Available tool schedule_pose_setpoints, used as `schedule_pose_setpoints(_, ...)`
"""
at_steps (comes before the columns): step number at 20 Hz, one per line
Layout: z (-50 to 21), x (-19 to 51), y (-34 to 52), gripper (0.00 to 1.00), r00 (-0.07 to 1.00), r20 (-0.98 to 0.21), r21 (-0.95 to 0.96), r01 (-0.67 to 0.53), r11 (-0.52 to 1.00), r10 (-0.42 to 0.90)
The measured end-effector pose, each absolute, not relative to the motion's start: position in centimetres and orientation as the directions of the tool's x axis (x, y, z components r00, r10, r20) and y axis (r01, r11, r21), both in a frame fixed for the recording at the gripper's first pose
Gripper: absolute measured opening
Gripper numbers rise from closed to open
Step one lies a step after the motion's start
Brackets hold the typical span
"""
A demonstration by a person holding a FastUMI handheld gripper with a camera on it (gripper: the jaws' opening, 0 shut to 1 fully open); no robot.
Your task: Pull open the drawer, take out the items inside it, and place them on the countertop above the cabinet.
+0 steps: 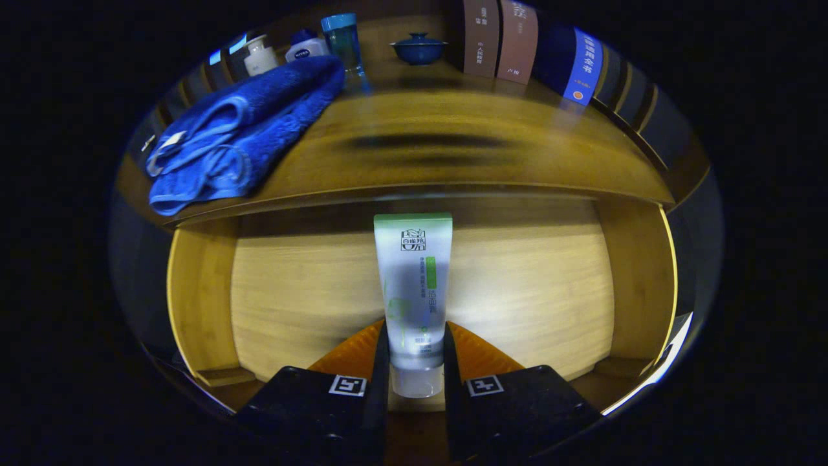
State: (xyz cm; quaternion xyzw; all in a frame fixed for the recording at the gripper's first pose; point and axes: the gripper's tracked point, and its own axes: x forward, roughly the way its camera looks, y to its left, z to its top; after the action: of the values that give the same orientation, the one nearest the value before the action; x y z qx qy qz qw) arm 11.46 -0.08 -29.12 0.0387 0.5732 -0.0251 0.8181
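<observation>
A white tube with a green end stands between my fingers, cap end toward me. My gripper is shut on the tube, both fingers pressing its lower part near the cap. Behind the tube lies the open wooden drawer, its pale floor bare around the tube. Above the drawer runs the wooden countertop of the cabinet. A folded blue towel lies on the countertop's left part.
At the back of the countertop stand a white jar, a small white-and-blue bottle, a clear blue-capped cup, a dark blue lidded bowl and several upright books. The drawer's side walls flank the tube.
</observation>
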Motion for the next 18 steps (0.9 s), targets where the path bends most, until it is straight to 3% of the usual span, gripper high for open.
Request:
schedule_pose_setpoints(5, -23.6, 9.4, 0.0, 0.41, 0.484, -0.874, 0.106, 0.085, 0.991, 0.052)
schedule_pose_setpoints(9, -17.3, 13.9, -0.7, 0.41, 0.631, -0.775, 0.112, 0.080, 0.991, 0.037)
schedule_pose_setpoints(14, -13.7, 22.9, -1.0, 0.41, 0.684, -0.729, 0.105, 0.097, 0.990, 0.011)
schedule_pose_setpoints(18, -15.5, 27.4, -1.0, 0.41, 0.636, -0.772, 0.082, 0.112, 0.990, -0.008)
